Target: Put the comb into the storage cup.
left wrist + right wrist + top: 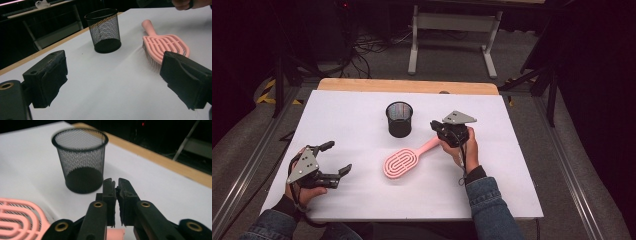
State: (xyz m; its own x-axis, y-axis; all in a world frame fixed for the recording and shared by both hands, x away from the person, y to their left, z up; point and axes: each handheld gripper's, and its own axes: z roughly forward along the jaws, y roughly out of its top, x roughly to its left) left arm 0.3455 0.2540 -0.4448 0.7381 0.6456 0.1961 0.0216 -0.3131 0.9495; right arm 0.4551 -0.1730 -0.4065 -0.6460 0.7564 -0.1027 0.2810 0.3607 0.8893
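Note:
A pink vented hairbrush lies on the white table, its handle running up and to the right. My right gripper sits over the end of that handle, jaws shut with nothing between the pads. In the right gripper view the pads almost touch, the brush head lies at lower left and a bit of pink handle shows under the jaws. My left gripper rests open at the left front, apart from the brush. Its own view has the brush lying past its wide-apart jaws.
A black mesh cup stands upright behind the brush, empty as far as I see; it is straight ahead in the right gripper view. The white table has a wooden back edge. A metal stand is on the floor beyond.

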